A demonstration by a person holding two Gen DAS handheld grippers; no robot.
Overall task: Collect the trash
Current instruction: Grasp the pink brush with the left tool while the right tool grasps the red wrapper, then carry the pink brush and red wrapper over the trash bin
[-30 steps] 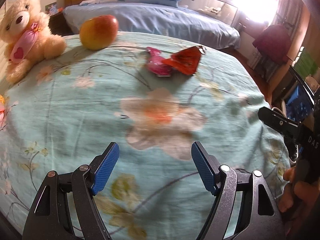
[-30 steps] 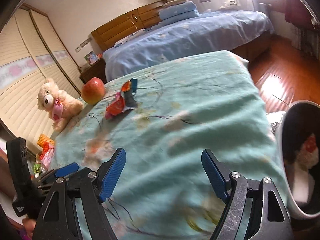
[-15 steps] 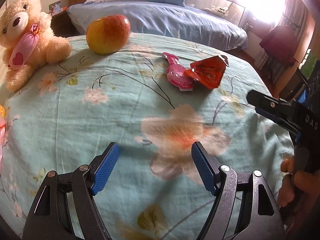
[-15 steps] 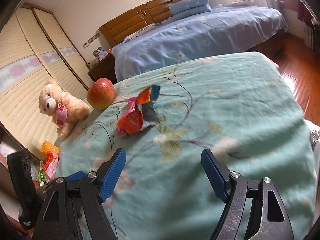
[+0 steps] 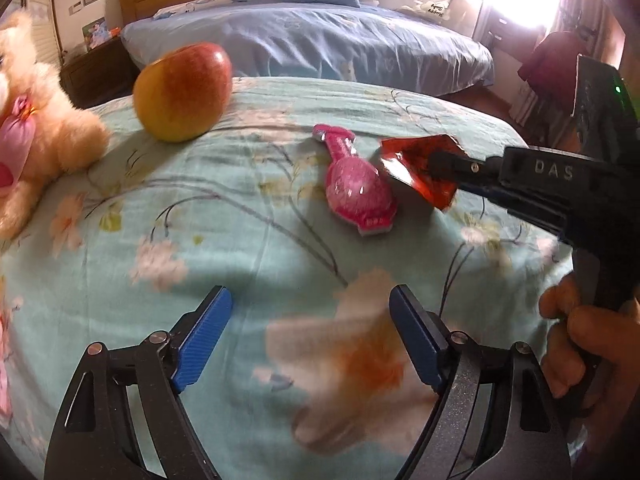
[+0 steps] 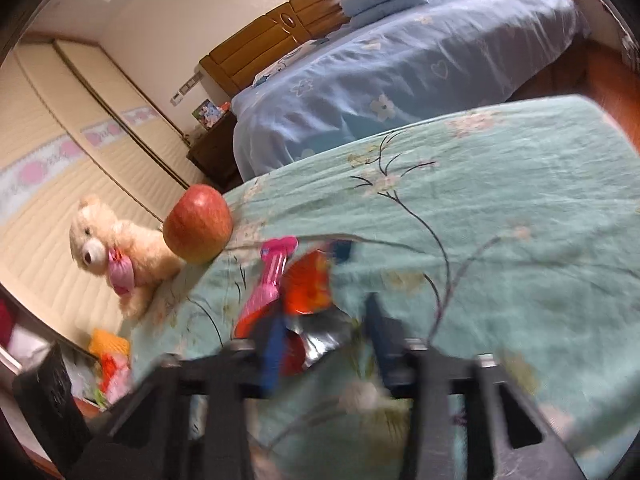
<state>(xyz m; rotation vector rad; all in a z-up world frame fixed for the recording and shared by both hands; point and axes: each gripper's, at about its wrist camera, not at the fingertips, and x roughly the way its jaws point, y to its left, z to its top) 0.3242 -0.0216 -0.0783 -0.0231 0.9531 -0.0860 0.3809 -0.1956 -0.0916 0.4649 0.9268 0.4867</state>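
Right claw (image 6: 324, 344), jaws part-closed round the red wrapper (image 6: 308, 288) dead ahead; left claw (image 5: 308, 344) wide, farther off.

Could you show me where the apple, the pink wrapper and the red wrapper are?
apple (image 5: 182, 92): left wrist view, middle of its skin.
pink wrapper (image 5: 356, 188): left wrist view, its wide rounded end.
red wrapper (image 5: 412, 164): left wrist view, flat face left of the right tool's tip.
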